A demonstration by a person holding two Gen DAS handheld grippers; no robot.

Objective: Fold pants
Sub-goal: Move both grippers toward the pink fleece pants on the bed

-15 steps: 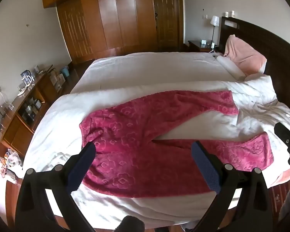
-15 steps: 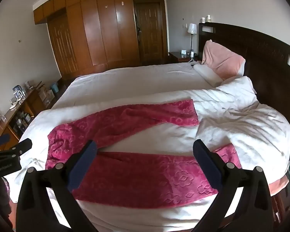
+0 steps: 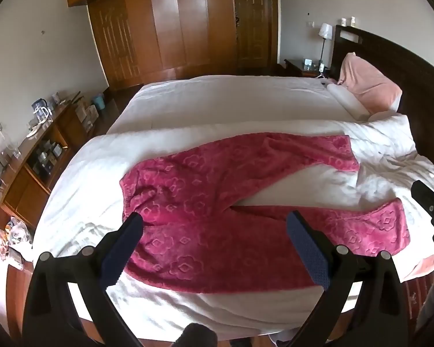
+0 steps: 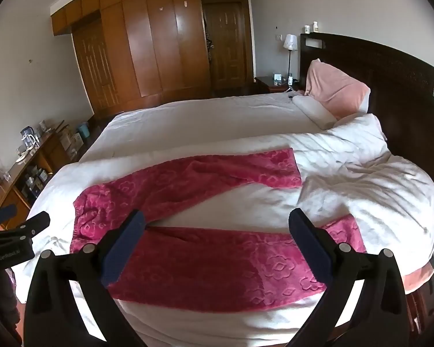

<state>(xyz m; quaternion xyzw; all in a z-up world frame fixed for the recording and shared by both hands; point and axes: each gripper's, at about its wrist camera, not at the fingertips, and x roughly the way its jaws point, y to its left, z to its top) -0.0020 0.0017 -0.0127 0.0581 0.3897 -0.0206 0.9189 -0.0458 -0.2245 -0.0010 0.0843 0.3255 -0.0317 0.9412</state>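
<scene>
**Both grippers hung spread above the pink pants**

At the left edge stood a wooden desk (image 3: 29,156), its shelves too cluttered and small to read. Next came the white duvet (image 3: 101,156), soft and creased, covering the bed. On it lay the pants (image 3: 205,190): thick magenta fleece embossed with flower shapes, waistband to the left, both legs running right in an open V, the far leg angled up towards the pillows. They lay flat, unfolded, near the front edge of the bed.

The left gripper (image 3: 215,237) hung over the seat and near leg, jaws wide apart, gripping nothing; its pads (image 3: 306,248) were dark blue and ribbed on black plastic arms. The right gripper (image 4: 217,237) was just as wide and empty, above the near leg (image 4: 217,266). Farther right sat a pink pillow (image 4: 335,89) against a dark wooden headboard (image 4: 390,86).

Against half a second earlier, both views matched almost exactly; pants and grippers kept their places.

The near leg's cuff (image 3: 396,225) sat by the duvet's right fold. Each gripper's tip showed only partly at the other view's edge, and the pads hid strips of fleece.
</scene>
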